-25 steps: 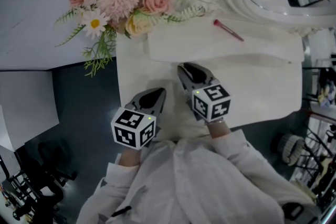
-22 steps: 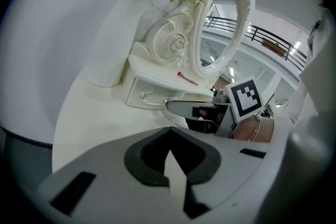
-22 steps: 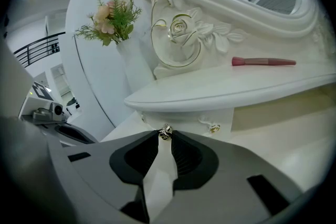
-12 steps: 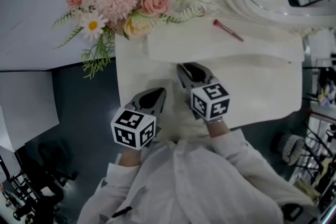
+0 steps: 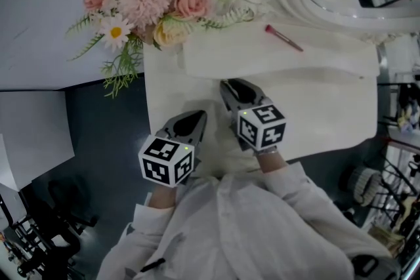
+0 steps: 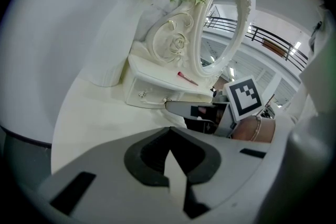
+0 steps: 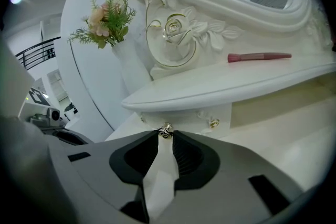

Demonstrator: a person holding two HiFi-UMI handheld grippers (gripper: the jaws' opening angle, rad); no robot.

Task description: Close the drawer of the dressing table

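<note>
The right gripper (image 7: 166,135) clamps its jaws on a small knob (image 7: 166,130) of the dressing table's drawer (image 7: 195,114), which sits just under the mirror shelf (image 7: 220,84). The left gripper (image 6: 169,150), jaws together and empty, hovers nearby above the tabletop (image 6: 100,123).

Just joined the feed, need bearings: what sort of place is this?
Probably a staged dressing corner in a large hall: white dressing table, ornate oval mirror, flower bouquet, railings behind.
</note>
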